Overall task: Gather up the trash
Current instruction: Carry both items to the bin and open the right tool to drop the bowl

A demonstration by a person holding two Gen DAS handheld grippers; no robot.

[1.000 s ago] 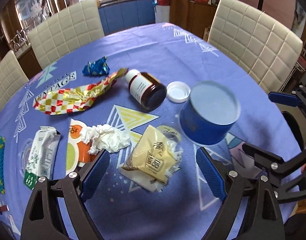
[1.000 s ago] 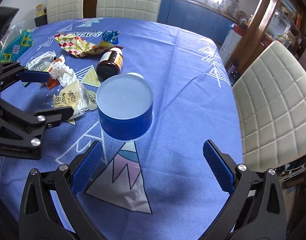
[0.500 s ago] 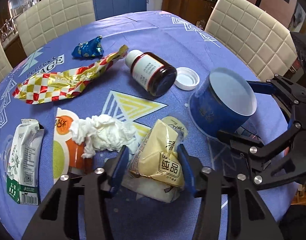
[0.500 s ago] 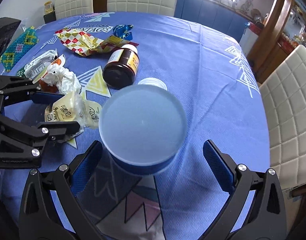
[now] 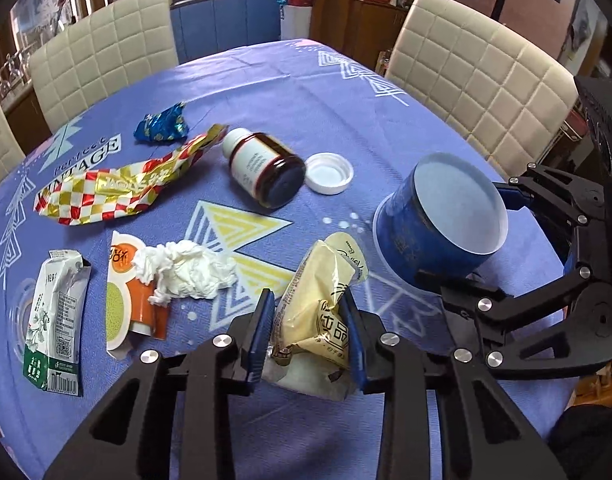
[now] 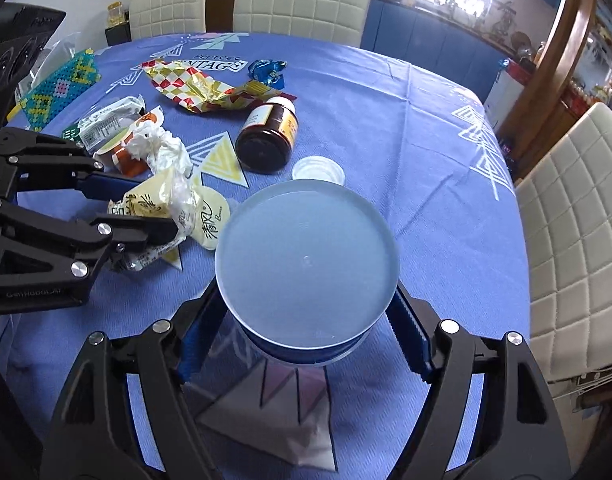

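Observation:
A crumpled yellow snack wrapper lies on the blue tablecloth near the front edge. My left gripper has its blue pads pressed on both sides of it, and the jaws are still closing. From the right wrist view, the same wrapper is pinched between the left gripper's fingers. To its right, a blue paper cup with a pale inside stands open-side up. My right gripper straddles the cup, its jaws closing against the wall below the rim.
More trash lies behind: a brown bottle on its side, its white cap, a tissue wad, a red-gold wrapper, blue foil, a green-white packet. Cream chairs ring the table.
Both grippers have gone from wide open to closed in: the left around the yellow wrapper, the right around the blue cup after moving forward over it.

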